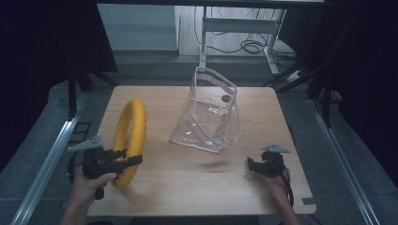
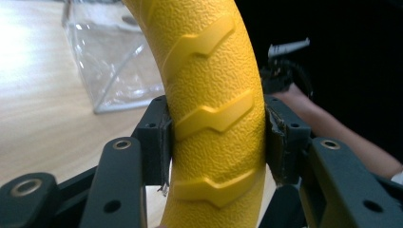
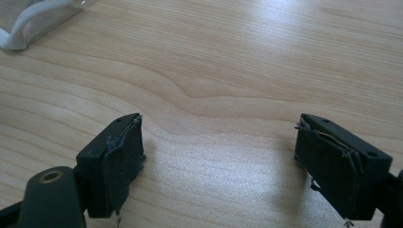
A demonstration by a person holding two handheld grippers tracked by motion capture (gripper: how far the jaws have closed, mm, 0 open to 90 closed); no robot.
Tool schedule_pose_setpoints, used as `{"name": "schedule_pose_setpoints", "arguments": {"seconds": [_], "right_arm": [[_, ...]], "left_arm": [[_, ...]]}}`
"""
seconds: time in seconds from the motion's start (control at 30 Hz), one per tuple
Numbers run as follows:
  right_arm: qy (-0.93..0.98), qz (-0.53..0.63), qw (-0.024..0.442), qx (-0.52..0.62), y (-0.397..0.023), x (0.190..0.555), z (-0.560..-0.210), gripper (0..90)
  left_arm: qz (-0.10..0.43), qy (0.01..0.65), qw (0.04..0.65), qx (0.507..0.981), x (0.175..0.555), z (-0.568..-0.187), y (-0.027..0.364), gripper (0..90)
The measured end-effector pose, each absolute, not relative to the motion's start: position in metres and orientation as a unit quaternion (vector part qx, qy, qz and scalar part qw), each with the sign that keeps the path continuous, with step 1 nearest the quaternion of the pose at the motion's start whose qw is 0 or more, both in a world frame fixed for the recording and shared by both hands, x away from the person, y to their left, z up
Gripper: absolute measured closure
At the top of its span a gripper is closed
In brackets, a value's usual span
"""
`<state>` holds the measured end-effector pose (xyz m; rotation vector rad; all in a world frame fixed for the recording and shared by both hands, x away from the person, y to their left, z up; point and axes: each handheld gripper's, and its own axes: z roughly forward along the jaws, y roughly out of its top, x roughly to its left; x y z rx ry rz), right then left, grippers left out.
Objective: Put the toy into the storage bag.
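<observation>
The left gripper pinches a bright yellow, textured rubber ring with raised chevron treads, its two pads pressed against opposite flanks of the ring's lower arc, as the left gripper view shows plainly. The ring stands upright on its edge at the left side of the pale wooden table, with its lowest part at or just above the wood; the high view is too dim to say which.

A clear, soft plastic pouch with a white-trimmed rim and a dark snap stands near the table's middle, its mouth facing upward and slumping somewhat. It lies to the right of the ring and farther from the person, well apart from it.

The right gripper rests low over the bare wood near the front right, fingers spread wide with nothing between them. It is the nearer one to the pouch.

The likely next move carries the ring rightward and away toward the pouch's mouth, and since the ring's plane stands vertical, it probably has to enter edge-first while the free gripper steadies the rim.
</observation>
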<state>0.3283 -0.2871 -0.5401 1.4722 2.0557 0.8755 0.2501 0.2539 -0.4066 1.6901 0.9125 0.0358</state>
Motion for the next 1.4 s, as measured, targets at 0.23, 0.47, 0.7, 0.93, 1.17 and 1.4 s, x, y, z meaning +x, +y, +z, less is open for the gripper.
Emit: {"name": "schedule_pose_setpoints", "arguments": {"seconds": [0.23, 0.47, 0.7, 0.93, 1.17, 1.4], "right_arm": [[0.747, 0.318, 0.231, 0.536, -0.287, 0.329, -0.540, 16.7], [0.746, 0.319, 0.230, 0.537, -0.287, 0.329, -0.540, 16.9], [0.746, 0.319, 0.232, 0.536, -0.287, 0.329, -0.540, 16.9], [0.746, 0.318, 0.232, 0.537, -0.287, 0.329, -0.540, 16.9], [0.747, 0.318, 0.230, 0.537, -0.287, 0.328, -0.540, 16.9], [0.746, 0.318, 0.230, 0.538, -0.287, 0.328, -0.540, 16.9]], "left_arm": [[0.022, 0.388, 0.622, 0.680, 0.252, -0.398, 0.263, 50.4], [0.031, 0.376, 0.658, 0.652, 0.253, -0.383, 0.257, 50.3], [0.026, 0.373, 0.687, 0.623, 0.258, -0.376, 0.249, 50.3], [0.037, 0.375, 0.695, 0.613, 0.265, -0.370, 0.232, 50.2], [0.036, 0.365, 0.711, 0.600, 0.272, -0.361, 0.216, 50.2], [0.050, 0.362, 0.721, 0.589, 0.278, -0.356, 0.202, 50.2]]}}
